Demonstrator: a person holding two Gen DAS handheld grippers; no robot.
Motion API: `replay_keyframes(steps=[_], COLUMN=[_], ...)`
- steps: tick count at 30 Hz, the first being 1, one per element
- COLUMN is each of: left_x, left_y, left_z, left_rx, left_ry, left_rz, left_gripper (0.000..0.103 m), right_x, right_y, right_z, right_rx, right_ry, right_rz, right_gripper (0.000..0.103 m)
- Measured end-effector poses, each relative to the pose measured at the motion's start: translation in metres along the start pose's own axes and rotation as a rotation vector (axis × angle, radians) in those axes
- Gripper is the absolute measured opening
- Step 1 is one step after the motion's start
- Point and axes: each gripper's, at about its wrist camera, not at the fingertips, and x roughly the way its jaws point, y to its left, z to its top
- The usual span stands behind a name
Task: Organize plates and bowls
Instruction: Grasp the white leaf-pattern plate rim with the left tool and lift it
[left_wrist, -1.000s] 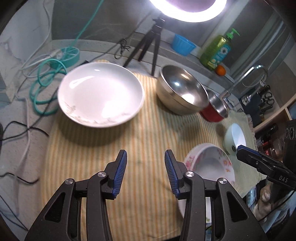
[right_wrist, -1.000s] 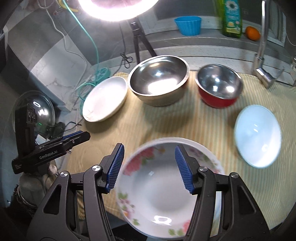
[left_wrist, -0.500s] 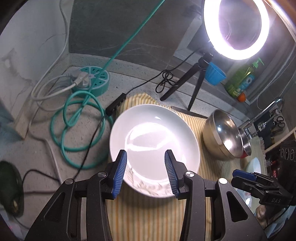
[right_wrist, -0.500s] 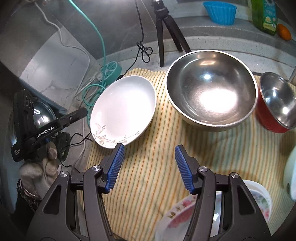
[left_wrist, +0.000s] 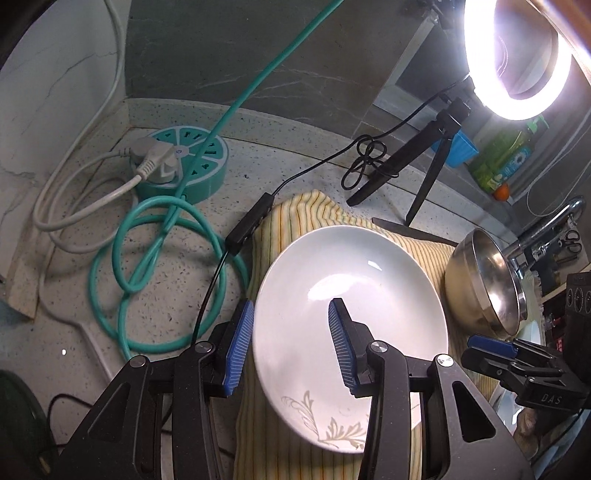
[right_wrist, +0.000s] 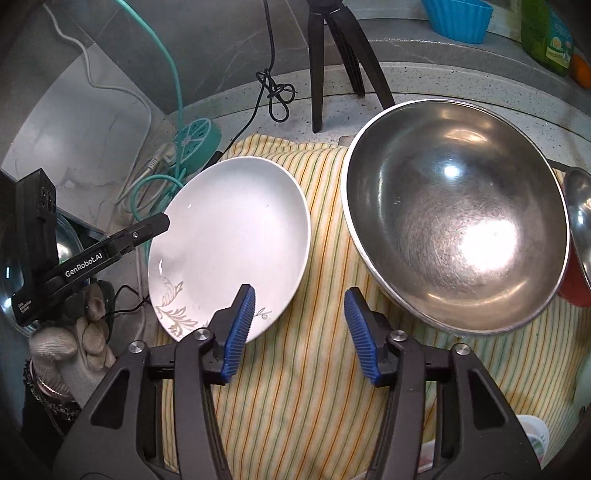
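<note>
A white plate with a leaf pattern (left_wrist: 351, 295) lies on the striped yellow cloth (left_wrist: 295, 214). My left gripper (left_wrist: 291, 314) is open, its jaws straddling the plate's left rim from above. In the right wrist view the same plate (right_wrist: 229, 236) lies left of a large steel bowl (right_wrist: 454, 214). My right gripper (right_wrist: 299, 306) is open and empty over the cloth (right_wrist: 325, 369) between plate and bowl, its left fingertip over the plate's near edge. The left gripper (right_wrist: 162, 223) shows at the plate's left edge. A red-sided steel bowl (right_wrist: 580, 236) is at far right.
A teal power hub (left_wrist: 184, 162) with coiled cables (left_wrist: 147, 258) lies left of the cloth. A ring light on a tripod (left_wrist: 436, 147) stands behind. A blue cup (right_wrist: 458, 18), soap bottle (right_wrist: 550, 33) and orange sit on the back ledge. A floral plate's rim (right_wrist: 532, 443) shows at bottom right.
Both grippers have moved left and closer to the white plate. The left gripper now straddles its rim. The floral plate has slid nearly out of the right wrist view.
</note>
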Motion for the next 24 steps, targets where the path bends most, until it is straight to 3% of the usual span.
replay_keyframes(steps=[3, 6, 13, 19, 24], left_x=[0.003, 0.005, 0.009, 0.016, 0.016], left_y=[0.003, 0.005, 0.009, 0.01, 0.011], left_z=[0.002, 0.003, 0.004, 0.006, 0.006], left_rx=[-0.002, 0.003, 0.022, 0.034, 0.025], left_ry=[0.008, 0.007, 0.028, 0.05, 0.051], left_rz=[0.004, 0.006, 0.008, 0.001, -0.008], left_gripper=[0.04, 0.04, 0.027, 0.018, 0.018], right_x=[0.005, 0.012, 0.025, 0.034, 0.033], right_y=[0.002, 0.004, 0.008, 0.008, 0.006], right_z=[0.002, 0.006, 0.009, 0.013, 0.014], right_rx=[-0.002, -0.01, -0.028, -0.031, -0.021], right_ry=[0.011, 0.026, 0.047, 0.062, 0.064], right_rz=[-0.011, -0.018, -0.025, -0.033, -0.03], right_gripper=[0.046, 0.033, 0.028, 0.017, 0.013])
